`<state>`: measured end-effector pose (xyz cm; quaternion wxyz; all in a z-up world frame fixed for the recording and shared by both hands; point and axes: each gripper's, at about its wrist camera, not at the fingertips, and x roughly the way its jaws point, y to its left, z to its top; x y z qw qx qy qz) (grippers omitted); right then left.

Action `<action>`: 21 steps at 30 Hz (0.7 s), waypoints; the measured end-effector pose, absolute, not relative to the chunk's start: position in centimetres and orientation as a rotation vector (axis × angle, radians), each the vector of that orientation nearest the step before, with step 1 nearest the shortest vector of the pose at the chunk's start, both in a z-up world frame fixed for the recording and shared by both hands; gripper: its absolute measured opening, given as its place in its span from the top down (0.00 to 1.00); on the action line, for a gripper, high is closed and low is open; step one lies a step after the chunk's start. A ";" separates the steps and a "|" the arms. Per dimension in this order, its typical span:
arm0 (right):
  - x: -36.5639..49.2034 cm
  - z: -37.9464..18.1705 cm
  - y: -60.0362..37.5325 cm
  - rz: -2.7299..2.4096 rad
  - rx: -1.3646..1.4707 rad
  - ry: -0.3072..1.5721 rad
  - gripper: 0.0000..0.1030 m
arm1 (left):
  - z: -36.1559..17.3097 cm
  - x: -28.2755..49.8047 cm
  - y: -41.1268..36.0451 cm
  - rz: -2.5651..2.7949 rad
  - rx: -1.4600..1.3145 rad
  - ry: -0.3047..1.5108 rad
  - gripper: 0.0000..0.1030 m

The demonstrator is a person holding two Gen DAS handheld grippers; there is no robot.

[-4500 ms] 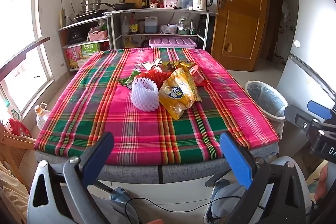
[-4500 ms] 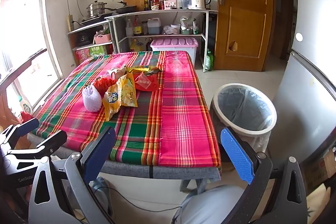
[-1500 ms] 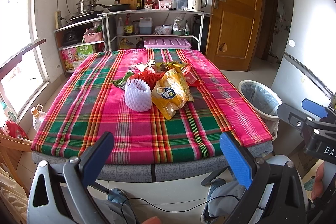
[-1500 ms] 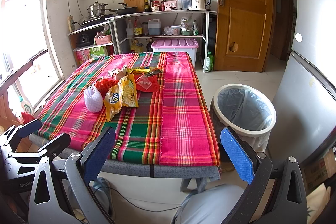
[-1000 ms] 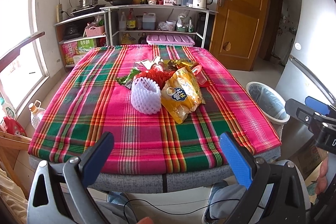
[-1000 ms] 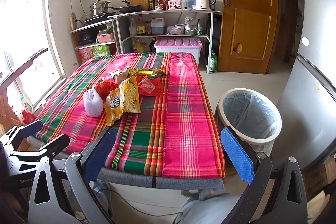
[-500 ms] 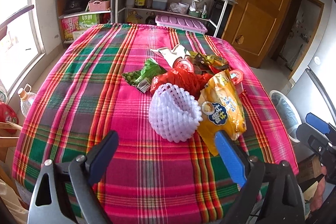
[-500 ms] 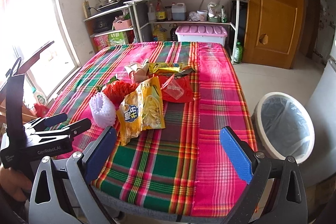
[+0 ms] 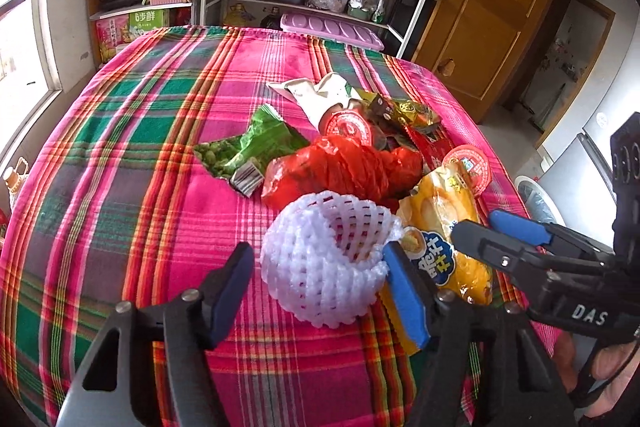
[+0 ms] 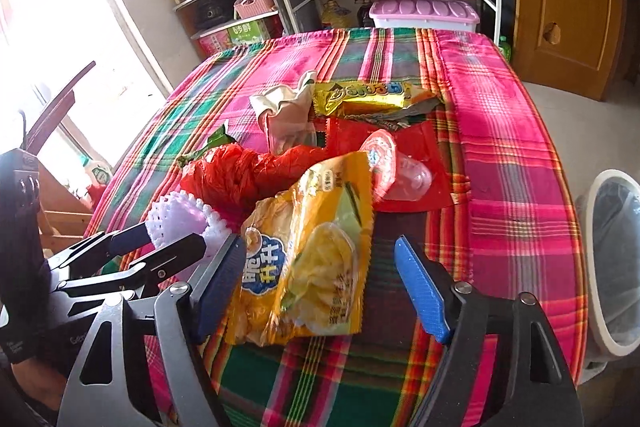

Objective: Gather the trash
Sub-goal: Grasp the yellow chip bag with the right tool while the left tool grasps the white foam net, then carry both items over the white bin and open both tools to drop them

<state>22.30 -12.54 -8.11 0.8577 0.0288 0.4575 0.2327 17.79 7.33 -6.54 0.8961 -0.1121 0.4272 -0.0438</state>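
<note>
Left gripper (image 9: 320,279): my jaws are closing around the white foam net (image 9: 326,255); right pad touches its rim, left pad stands just clear.
Right gripper (image 10: 320,279): my jaws are closing with the yellow snack bag (image 10: 310,259) between them, pads not yet pressing.
Just beyond both tools: red plastic bag (image 9: 344,167), touching net and snack bag.
Further ahead: green wrapper (image 9: 248,151), gold wrapper (image 10: 368,97), on the plaid tablecloth (image 9: 120,163).
Off my right side: trash bin (image 10: 600,267), beside the table.

Both claws have come in over the worktop (image 9: 120,155) from beyond its edge. The left claw (image 9: 320,291) is closing around the foam net (image 9: 324,259), the right claw (image 10: 320,287) around the yellow snack bag (image 10: 316,259).
</note>
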 end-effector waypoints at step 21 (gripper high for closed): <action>19.8 -6.7 -13.8 0.497 0.106 0.976 0.79 | -3.9 15.5 7.9 -0.133 -0.237 0.842 0.75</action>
